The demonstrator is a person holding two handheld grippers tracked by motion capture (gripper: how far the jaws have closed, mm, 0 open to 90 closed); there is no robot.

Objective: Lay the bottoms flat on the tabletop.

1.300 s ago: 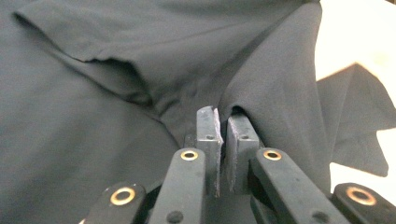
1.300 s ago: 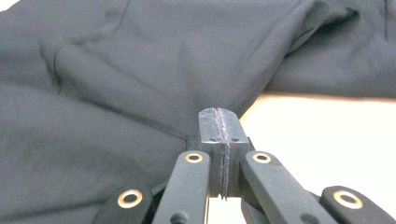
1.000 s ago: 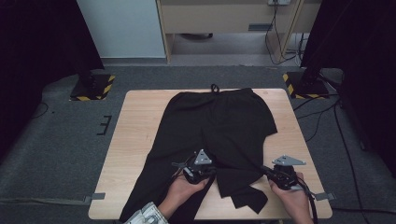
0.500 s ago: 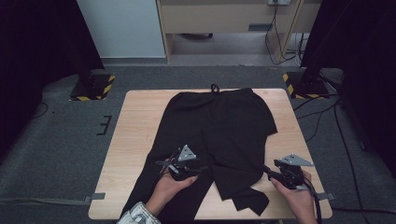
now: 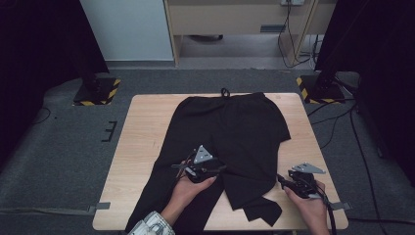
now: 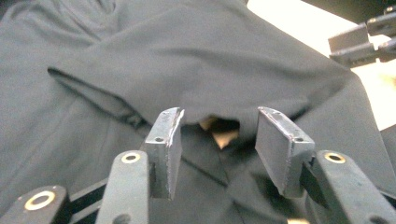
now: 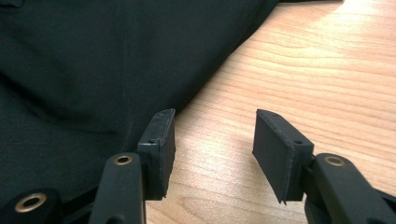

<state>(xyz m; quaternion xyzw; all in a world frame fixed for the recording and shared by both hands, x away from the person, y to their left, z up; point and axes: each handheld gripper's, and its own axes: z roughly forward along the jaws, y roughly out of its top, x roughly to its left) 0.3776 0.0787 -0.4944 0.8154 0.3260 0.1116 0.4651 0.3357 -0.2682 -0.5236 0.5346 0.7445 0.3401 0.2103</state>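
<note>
Presently: black fabric trousers (image 5: 230, 142) spread flat on light wooden worktop (image 5: 142, 122), one leg partly folded. Left gripper (image 6: 217, 140) over trousers, right gripper (image 7: 212, 140) beside their edge, jaws just opened, empty. Further folds outstanding.

You've got matt black cloth trousers (image 5: 230, 132), soft, creased, on a smooth pale wood-grain table (image 5: 142, 142) w/ slight sheen.

Wooden table (image 5: 142, 147) on grey carpet (image 5: 58, 161); yellow-black striped stand bases at 10 o'clock (image 5: 97, 93) and 2 o'clock (image 5: 319, 89); white panel (image 5: 128, 29) and wooden cabinet (image 5: 235, 19) at 12 o'clock; cables (image 5: 352, 132) at 3 o'clock.
</note>
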